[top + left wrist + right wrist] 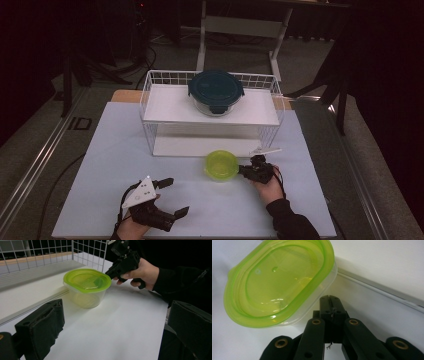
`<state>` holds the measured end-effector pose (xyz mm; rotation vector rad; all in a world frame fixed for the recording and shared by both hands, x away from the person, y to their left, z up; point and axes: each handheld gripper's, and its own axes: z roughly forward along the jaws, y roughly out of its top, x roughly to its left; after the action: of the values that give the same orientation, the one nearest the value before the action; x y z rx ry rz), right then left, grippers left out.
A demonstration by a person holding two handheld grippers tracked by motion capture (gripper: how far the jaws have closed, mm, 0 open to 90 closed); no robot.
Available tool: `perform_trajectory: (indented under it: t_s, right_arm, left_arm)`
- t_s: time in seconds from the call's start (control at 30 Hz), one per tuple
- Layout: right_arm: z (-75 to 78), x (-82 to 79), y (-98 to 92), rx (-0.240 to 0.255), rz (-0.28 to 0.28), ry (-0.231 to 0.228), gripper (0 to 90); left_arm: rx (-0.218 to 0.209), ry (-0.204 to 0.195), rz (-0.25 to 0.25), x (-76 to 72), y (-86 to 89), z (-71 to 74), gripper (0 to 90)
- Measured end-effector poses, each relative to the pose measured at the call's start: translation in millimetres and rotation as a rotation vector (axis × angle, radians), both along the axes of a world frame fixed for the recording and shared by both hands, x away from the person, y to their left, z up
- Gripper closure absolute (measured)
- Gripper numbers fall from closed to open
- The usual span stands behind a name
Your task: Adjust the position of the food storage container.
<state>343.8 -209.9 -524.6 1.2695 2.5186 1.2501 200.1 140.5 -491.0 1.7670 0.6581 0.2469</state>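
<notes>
right hand-held gripper [329,305] clenched, empty, tip against green-lidded container [221,165] | container sat on tabletop [115,150] before wire rack [150,95] | left hand-held gripper [172,196] released | we'd nudge low, slowly, avoid tipping

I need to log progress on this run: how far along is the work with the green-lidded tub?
Done: the dark-lidded glass container sits on the wire rack's upper shelf. In hand: the right gripper, jaws shut and empty, is at the side of the green-lidded tub, which stands on the table in front of the rack. The left gripper waits open. Left, probably: grasping the tub and shelving it.
</notes>
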Motion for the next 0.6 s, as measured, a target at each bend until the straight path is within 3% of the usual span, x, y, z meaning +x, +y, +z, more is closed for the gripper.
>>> perform_trajectory:
  t_s: [0.6]
  right_arm:
    - [-5.0,-6.1,32.4,0.004,0.079,0.018,90.0]
  left_arm:
    - [0.000,-0.002,0.000,0.0,0.5,0.1,0.6]
